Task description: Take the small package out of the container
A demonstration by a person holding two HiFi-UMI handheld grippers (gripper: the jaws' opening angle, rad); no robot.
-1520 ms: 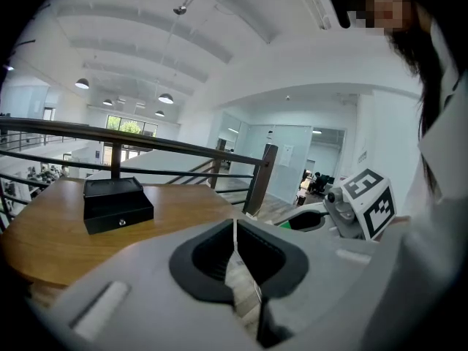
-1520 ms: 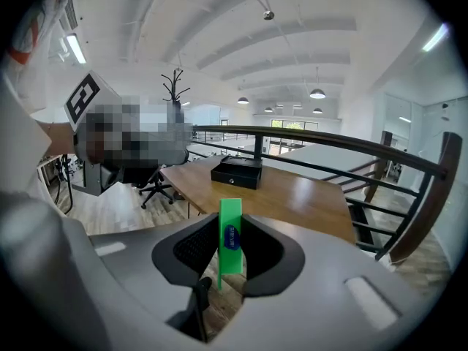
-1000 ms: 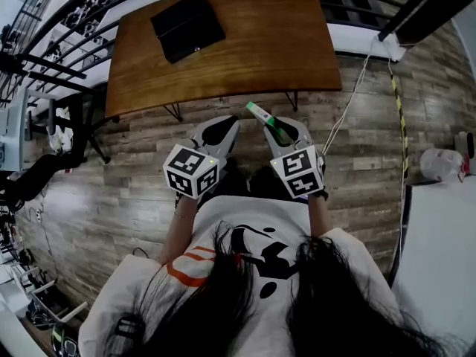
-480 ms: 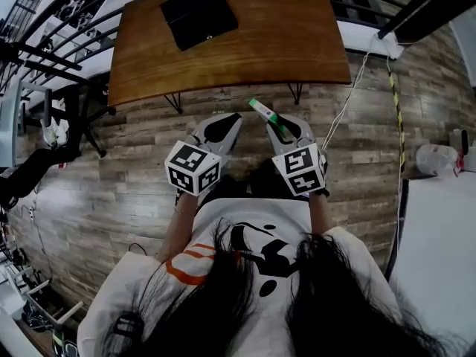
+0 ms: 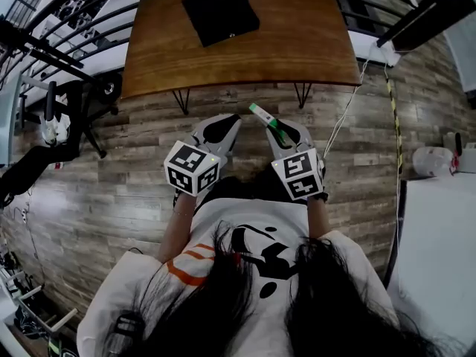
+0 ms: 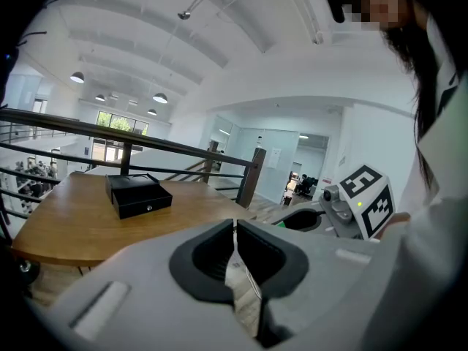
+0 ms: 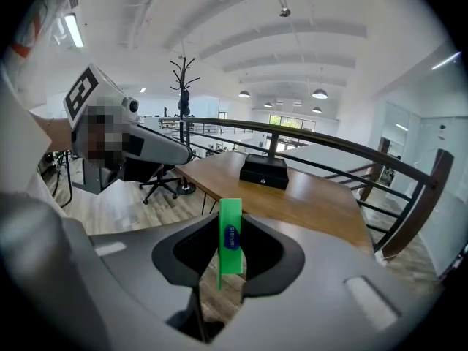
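Both grippers hovered near the person, well short of the far tabletop (image 5: 297, 47), the right gripper (image 5: 282, 131) pinching the small green package (image 5: 262, 114) in its jaws, seemingly to keep it clear of the black container (image 5: 221, 12), the left gripper (image 5: 219, 130) with jaws together, empty.

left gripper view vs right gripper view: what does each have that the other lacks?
Left gripper view only: the left gripper, jaws shut with nothing between them.
Right gripper view only: the right gripper shut on a green package; a coat rack and an office chair behind.
Both: the wooden table, the closed black box on it, and the railing.
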